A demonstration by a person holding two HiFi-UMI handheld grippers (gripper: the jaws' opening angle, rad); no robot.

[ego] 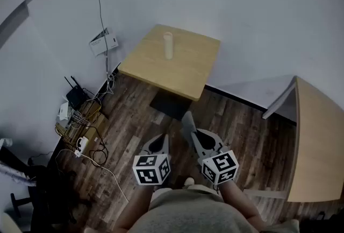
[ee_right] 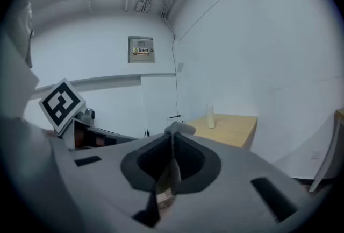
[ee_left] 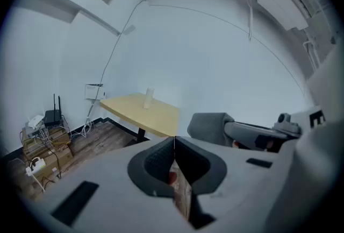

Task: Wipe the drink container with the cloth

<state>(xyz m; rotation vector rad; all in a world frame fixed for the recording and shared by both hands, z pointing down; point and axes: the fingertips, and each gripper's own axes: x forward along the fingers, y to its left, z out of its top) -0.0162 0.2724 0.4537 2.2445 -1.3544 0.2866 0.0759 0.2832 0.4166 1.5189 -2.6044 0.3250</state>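
Standing well apart from the worktop [ego: 185,73], facing it across the wooden floor [ego: 134,124]. Holding the left gripper [ego: 160,143] and the right gripper [ego: 191,125] low and side by side, near the body, with the jaws of each pressed fully together and gripping nothing. Looking toward the drink container [ego: 168,44], a pale, slim cylinder standing upright and alone on the worktop toward its far side, well out of reach. Finding no cloth in any view, so not yet starting on the wiping. Judging the container as probably light, stiff and smooth-walled, and, being tall on a narrow base, likely prone to tipping under a sideways push. Reckoning on taking hold around the middle of the body or a little below, squeezing gently with one pair of jaws to steady it, and leaving the other free for carrying the cloth over the wall and the top.
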